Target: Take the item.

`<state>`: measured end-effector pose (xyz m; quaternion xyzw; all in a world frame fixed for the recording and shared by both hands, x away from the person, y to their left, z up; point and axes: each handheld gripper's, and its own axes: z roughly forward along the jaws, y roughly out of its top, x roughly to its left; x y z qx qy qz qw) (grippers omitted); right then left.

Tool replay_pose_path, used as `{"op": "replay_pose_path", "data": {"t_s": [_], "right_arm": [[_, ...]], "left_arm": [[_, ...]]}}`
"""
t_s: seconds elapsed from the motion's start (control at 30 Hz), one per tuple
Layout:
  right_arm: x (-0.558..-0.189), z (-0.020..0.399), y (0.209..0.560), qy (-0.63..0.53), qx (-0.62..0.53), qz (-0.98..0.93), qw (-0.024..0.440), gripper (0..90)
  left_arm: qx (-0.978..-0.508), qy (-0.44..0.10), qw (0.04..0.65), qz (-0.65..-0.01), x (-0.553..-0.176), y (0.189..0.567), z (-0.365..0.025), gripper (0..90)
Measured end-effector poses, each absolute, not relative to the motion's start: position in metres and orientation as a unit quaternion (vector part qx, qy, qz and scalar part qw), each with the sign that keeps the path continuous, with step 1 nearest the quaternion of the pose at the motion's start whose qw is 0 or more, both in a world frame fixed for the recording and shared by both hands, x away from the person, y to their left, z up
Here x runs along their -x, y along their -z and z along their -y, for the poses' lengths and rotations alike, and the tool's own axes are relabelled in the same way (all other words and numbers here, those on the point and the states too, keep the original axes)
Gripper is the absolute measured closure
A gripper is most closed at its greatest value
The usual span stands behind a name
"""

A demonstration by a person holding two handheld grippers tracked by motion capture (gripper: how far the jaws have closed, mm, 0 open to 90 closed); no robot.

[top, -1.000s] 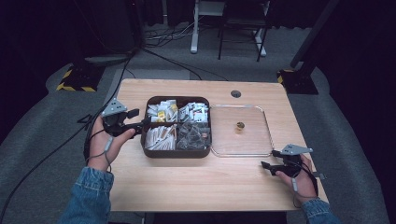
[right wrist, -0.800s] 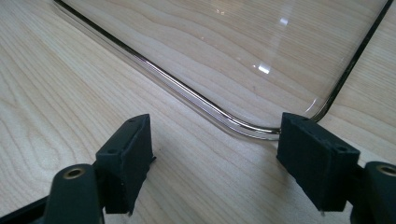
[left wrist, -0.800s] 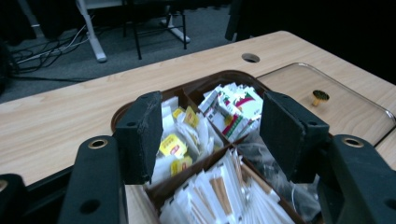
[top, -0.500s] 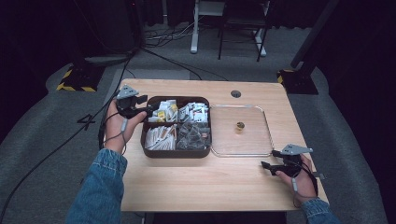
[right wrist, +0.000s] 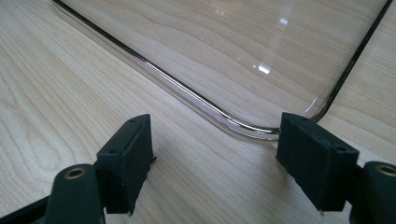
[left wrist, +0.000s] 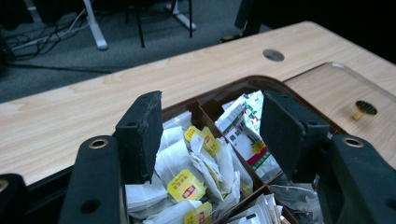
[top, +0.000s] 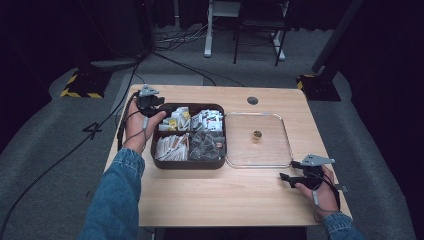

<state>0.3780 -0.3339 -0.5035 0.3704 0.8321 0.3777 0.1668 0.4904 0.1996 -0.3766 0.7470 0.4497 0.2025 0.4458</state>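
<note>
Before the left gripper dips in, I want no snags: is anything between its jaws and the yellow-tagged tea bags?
Nothing visible. The left gripper hangs open right above the tea bags in the brown box; only the divider wall stands beside them.

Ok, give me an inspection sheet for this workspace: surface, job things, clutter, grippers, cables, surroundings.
Surface: light wooden table with a round hole near its far edge.
Job's things: dark compartment box holding tea bags with yellow tags and other sachets; clear lid lying flat beside the box, small gold knob at its middle.
Clutter: nothing seen.
Grippers: left gripper open over the tea-bag compartment, jaws just closing slightly, nothing gripped; right gripper open, resting by the lid's near corner.
Cables: one trails from the left gripper off the table's left edge; more lie on the floor.
Surroundings: grey carpet, desk legs, dark backdrop.
</note>
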Motion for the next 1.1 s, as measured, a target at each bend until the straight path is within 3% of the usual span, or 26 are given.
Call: {"op": "replay_pose_path", "data": {"t_s": [0.37, 0.63, 1.1], "right_arm": [[-0.378, 0.334, 0.504, -0.378, -0.371, -0.832, 0.167, 26.8], [-0.378, 0.334, 0.504, -0.378, -0.371, -0.832, 0.167, 26.8], [-0.377, 0.334, 0.504, -0.378, -0.368, -0.833, 0.168, 27.9]], "left_arm": [[-0.747, -0.173, 0.446, -0.462, -0.504, 0.398, -0.170, 42.4], [-0.771, -0.173, 0.422, -0.444, -0.514, 0.409, -0.148, 42.2], [-0.797, -0.126, 0.376, -0.455, -0.529, 0.434, -0.112, 45.2]]}}
